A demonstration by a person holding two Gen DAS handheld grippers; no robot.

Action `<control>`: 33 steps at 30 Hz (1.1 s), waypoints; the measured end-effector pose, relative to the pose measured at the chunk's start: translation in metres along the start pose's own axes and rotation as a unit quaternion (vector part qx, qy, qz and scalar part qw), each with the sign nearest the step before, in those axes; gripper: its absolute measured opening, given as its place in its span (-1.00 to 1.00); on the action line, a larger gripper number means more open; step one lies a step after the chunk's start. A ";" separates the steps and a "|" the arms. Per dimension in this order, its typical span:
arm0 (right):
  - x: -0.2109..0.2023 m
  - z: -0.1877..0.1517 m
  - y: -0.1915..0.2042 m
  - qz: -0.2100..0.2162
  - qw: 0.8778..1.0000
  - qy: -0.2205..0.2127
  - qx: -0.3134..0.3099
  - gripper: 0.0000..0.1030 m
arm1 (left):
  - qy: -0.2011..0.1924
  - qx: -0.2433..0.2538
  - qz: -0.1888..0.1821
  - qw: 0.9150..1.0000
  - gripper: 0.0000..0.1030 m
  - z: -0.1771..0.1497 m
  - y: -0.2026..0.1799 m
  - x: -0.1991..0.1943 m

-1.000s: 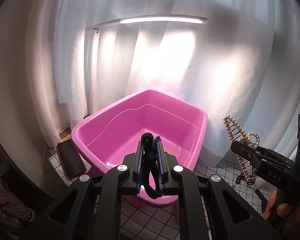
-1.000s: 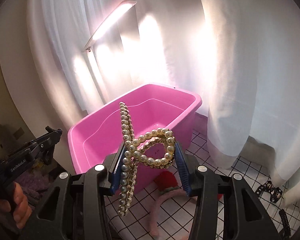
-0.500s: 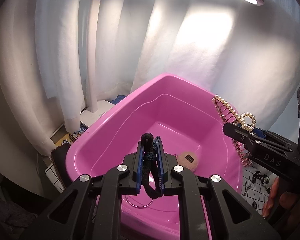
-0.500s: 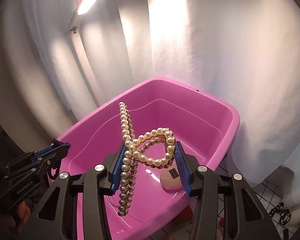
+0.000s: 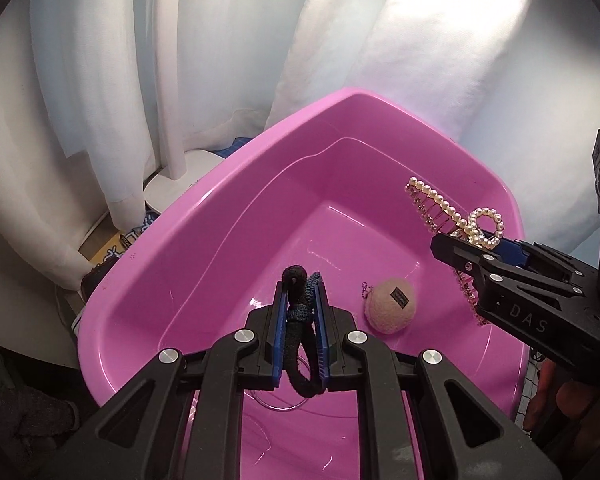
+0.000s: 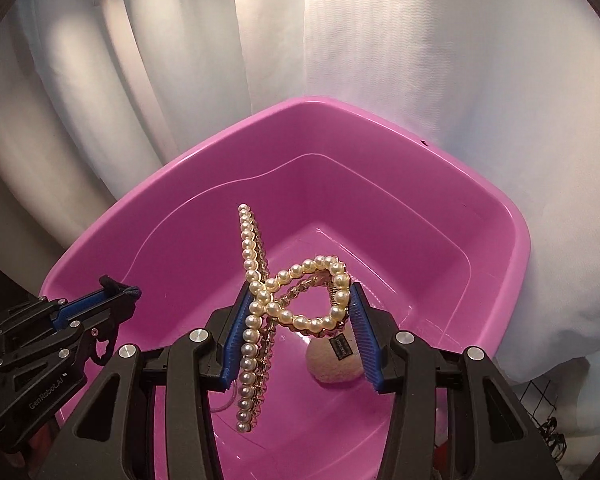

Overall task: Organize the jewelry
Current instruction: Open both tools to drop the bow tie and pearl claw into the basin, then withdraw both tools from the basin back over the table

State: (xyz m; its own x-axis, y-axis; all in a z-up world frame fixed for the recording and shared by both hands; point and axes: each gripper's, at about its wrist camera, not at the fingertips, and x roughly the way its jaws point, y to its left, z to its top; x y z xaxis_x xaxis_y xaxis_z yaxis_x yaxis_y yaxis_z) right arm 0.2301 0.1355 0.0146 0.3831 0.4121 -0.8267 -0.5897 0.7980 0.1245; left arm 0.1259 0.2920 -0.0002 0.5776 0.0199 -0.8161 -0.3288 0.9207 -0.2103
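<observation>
The pouf (image 6: 334, 368) is partly hidden behind the pearl clip (image 6: 256, 320); its label (image 5: 399, 295) is too small to read; the tub's (image 5: 204, 216) near rim is cut off.

A: Basin (image 5: 204, 232) solid pink, glossy, no pattern. Curtain (image 5: 100, 60) behind it plain white.

B: Hair claw (image 6: 296, 292), centre frame: cream pearls on gold metal. Pads (image 6: 236, 332) blue, gripper bodies black.

A: Hair tie (image 5: 298, 304), lower centre: black, with a dark blue knit part. Pom-pom (image 5: 390, 306) beige, small black label.

B: Lower right corner: white surface (image 6: 540, 400) with a black grid.
</observation>
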 end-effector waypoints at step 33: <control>0.039 0.015 0.008 -0.021 0.997 0.071 -0.017 0.11 | 0.013 0.038 0.048 0.998 0.46 -0.008 -0.013 0.001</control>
State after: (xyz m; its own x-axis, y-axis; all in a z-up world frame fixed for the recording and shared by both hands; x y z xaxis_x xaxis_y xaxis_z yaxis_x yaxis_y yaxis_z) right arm 0.2514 0.1646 -0.0087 0.3052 0.3102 -0.9004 -0.5994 0.7973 0.0715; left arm 0.1247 0.2775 -0.0025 0.5259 0.1011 -0.8445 -0.3243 0.9417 -0.0892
